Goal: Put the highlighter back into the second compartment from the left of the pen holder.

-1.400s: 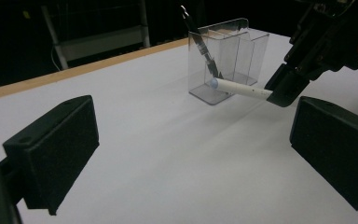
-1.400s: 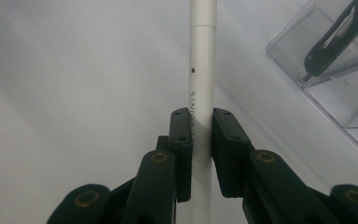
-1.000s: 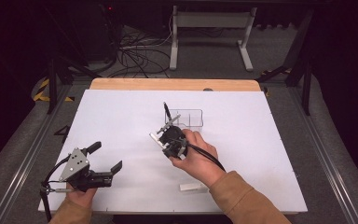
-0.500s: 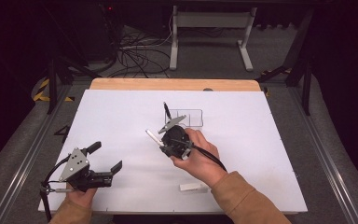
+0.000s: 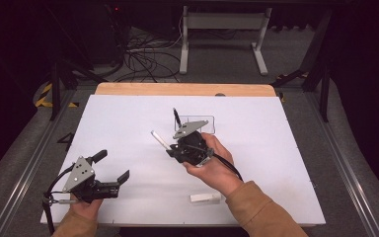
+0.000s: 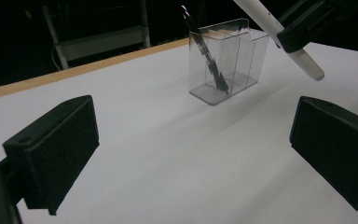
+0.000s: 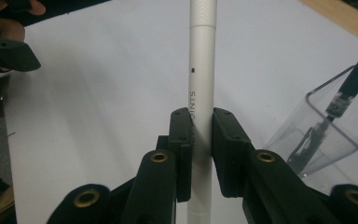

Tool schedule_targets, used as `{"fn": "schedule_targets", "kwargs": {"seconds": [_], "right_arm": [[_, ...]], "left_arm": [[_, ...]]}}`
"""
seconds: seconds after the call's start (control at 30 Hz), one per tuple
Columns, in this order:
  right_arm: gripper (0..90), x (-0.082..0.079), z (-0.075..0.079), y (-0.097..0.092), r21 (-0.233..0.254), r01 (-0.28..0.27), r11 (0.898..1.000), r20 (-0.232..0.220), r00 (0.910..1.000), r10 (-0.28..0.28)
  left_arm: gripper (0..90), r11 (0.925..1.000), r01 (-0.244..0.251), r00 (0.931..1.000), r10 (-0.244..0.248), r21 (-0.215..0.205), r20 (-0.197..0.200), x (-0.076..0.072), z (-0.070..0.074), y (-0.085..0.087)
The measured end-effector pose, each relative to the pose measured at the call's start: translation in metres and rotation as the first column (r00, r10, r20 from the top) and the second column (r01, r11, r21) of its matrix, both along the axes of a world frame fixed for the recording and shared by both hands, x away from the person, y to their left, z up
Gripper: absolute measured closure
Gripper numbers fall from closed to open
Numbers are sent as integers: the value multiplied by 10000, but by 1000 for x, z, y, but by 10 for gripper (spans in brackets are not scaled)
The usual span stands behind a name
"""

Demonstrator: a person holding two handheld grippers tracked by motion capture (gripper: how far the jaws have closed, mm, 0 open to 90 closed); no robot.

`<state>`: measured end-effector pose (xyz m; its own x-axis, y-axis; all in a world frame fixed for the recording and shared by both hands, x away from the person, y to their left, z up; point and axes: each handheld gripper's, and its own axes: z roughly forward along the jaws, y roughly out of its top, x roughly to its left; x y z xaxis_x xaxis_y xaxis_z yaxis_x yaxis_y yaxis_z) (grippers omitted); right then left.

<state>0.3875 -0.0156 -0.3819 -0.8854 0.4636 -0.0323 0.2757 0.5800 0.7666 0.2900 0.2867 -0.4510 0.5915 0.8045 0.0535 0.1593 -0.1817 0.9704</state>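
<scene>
**White pen pinched in my right jaws, beside the clear holder**

My right gripper (image 5: pixel 173 148) has its 2 jaws pressed onto a white pen (image 7: pixel 200 93), which runs straight up between the pads in the right gripper view. From above, the pen (image 5: pixel 159 139) is lifted off the white table (image 5: pixel 286 163) and slants up and to the left, just beside the clear holder (image 5: pixel 201 123). A black pen (image 6: pixel 205 51) leans inside 1 compartment of that holder. My left gripper (image 5: pixel 112 167) waits near the table's front left corner, jaws spread wide with nothing between them. A small white cap (image 5: pixel 205 198) lies near the front edge.
</scene>
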Motion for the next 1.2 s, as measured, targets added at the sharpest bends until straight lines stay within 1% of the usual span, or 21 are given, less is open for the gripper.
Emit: {"fn": "schedule_targets", "kwargs": {"seconds": [0.03, 0.1, 0.17, 0.27, 0.5, 0.63, 0.7, 0.77, 0.83, 0.97, 1.1, 1.2], "right_arm": [[791, 1, 1, -2, 98, -17, 10000, 102, 9999, 16], [791, 1, 3, -5, 490, -84, 9988, 125, 9999, 78], [791, 2, 6, -8, 837, -112, 9964, 213, 9997, 94], [790, 4, 9, -12, 1229, -114, 9923, 327, 9994, 74], [791, 8, 14, -22, 1902, -100, 9817, 729, 9973, -40], [791, 12, 14, -28, 2318, -90, 9727, 1081, 9940, -165], [790, 14, 15, -31, 2500, -4, 9683, 1115, 9934, -284], [790, 16, 15, -33, 2662, 102, 9639, 1286, 9906, -460], [790, 19, 16, -36, 2878, 233, 9574, 1434, 9874, -671], [790, 23, 17, -41, 3164, 459, 9475, 1575, 9824, -1002], [790, 25, 18, -46, 3246, 669, 9435, 1739, 9763, -1291], [790, 26, 19, -49, 3353, 884, 9380, 1854, 9699, -1577]], "left_arm": [[20, 10000, 3, 10000, -3, 4, 6, 0, 0, 0], [20, 10000, 3, 10000, -3, 0, 3, 0, 0, 0], [20, 10000, 14, 10000, -14, 14, -4, 0, 0, 0], [20, 10000, 9, 10000, -9, 26, 13, 0, 0, 0], [20, 10000, 8, 10000, -8, -3, 11, 0, 0, 0], [20, 10000, 11, 10000, -11, 19, -10, 0, 0, 0], [20, 10000, 12, 10000, -12, 18, -16, 0, 0, 0], [20, 10000, 34, 10000, -34, 37, 16, 0, 0, 0], [20, 10000, 45, 10000, -45, 48, 30, 0, 0, 0], [20, 10000, 11, 10000, -11, -3, -13, 0, 0, 0], [20, 10000, 13, 10000, -13, -8, -9, 0, 0, 0], [20, 10000, 8, 10000, -8, 11, -17, 0, 0, 0]]}}
